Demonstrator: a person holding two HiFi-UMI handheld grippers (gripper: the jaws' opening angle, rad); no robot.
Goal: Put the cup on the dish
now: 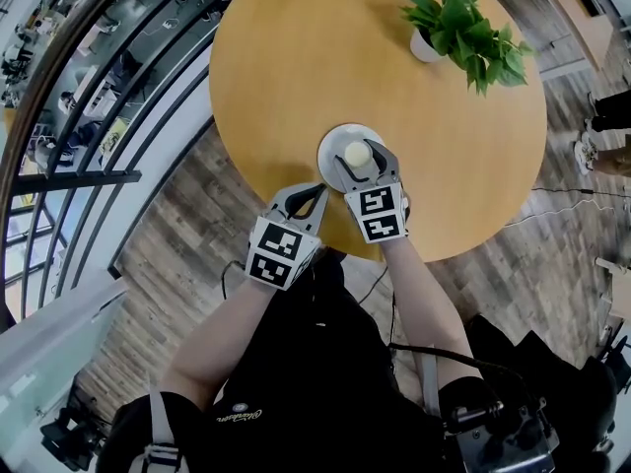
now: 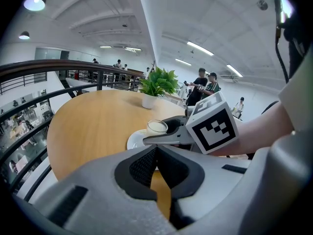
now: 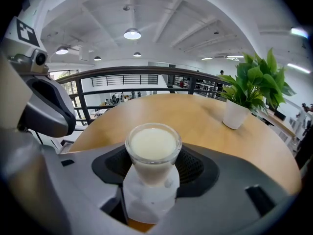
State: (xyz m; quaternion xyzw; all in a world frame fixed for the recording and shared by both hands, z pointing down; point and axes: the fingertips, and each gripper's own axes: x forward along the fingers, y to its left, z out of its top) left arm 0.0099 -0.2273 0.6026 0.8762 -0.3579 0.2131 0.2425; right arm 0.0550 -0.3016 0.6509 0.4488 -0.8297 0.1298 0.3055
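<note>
The right gripper (image 1: 361, 159) grasps the cup (image 3: 153, 153), its jaws pressed against the glass sides just below the rim. The cup is full of a pale, milky liquid and sits upright over the middle of the white dish (image 1: 335, 138), which lies on the round wooden table (image 1: 296, 57) near its close edge. Whether the cup's base touches the dish cannot be told. The left gripper (image 1: 317, 193) is clenched and empty, jaws together, just beside the right gripper at the table's rim. A green plant (image 1: 471, 23) in a white pot stands well apart on the far side.
</note>
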